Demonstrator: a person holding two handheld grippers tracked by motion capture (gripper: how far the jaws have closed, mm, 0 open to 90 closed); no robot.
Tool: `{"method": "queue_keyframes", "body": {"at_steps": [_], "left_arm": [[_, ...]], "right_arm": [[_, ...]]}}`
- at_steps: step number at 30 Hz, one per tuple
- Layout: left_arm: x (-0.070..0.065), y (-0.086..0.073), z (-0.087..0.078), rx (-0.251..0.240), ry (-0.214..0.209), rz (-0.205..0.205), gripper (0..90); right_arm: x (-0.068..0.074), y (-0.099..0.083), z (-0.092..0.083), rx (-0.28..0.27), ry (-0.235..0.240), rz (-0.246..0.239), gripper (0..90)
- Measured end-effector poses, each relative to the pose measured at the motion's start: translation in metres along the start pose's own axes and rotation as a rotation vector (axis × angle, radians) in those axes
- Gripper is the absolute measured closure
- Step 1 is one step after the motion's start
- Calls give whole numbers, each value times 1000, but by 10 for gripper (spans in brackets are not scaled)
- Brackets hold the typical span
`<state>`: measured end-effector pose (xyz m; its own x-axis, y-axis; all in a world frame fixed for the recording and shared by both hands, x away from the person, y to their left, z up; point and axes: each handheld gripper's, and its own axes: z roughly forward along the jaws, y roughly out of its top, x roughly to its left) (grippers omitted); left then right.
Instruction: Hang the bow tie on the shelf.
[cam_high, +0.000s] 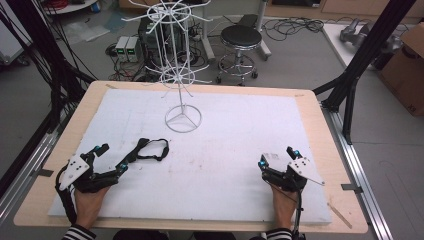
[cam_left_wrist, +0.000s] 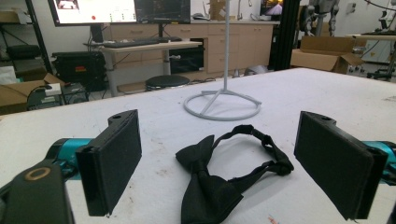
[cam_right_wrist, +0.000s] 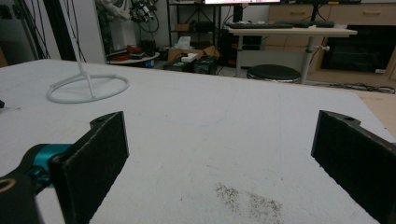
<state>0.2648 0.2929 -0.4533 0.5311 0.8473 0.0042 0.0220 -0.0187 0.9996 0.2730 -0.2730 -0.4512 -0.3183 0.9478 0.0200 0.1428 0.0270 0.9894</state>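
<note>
The step in hand is judged to be the approach to a pick-up: the left tongs (cam_high: 112, 157) are held wide apart and empty, low over the white foam-covered counter (cam_high: 235, 145), with the black fabric bow tie with its looped neck strap (cam_high: 148, 150) lying flat just ahead of them. In the left gripper view the bow tie (cam_left_wrist: 219, 179) is seen between the two black padded jaws, the knot and wings nearest and the strap loop curled away toward the stand; no contact is made yet. The right tongs (cam_high: 277, 157) are likewise spread wide and hold nothing, resting low at the counter's right side, well apart from the bow tie.

The next move is judged to call for a short advance and a lowering of the left tongs, so that the jaws can be closed across the bunched knot rather than the limp strap, which could slip or trail.

Beyond the bow tie stands a white wire display stand with a ring base and radiating hooks (cam_high: 180, 70), probably the place for hanging. Its hooks would have to be cleared on the way up. Nothing lies between the tongs and the bow tie. A black round stool (cam_high: 241, 37) stands on the floor behind the counter.
</note>
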Motion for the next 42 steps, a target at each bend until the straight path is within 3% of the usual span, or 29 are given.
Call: {"method": "queue_keyframes", "body": {"at_steps": [16, 23, 39, 42], "left_arm": [[0, 0, 0, 1, 9, 0, 151], [-1, 0, -1, -7, 36, 2, 150], [1, 2, 5, 53, 34, -24, 150], [1, 6, 8, 121, 38, -13, 150]], "right_arm": [[0, 0, 0, 5, 3, 2, 28], [1, 0, 0, 8, 6, -4, 28], [0, 0, 1, 7, 6, -2, 28], [0, 0, 0, 6, 7, -1, 28]]}}
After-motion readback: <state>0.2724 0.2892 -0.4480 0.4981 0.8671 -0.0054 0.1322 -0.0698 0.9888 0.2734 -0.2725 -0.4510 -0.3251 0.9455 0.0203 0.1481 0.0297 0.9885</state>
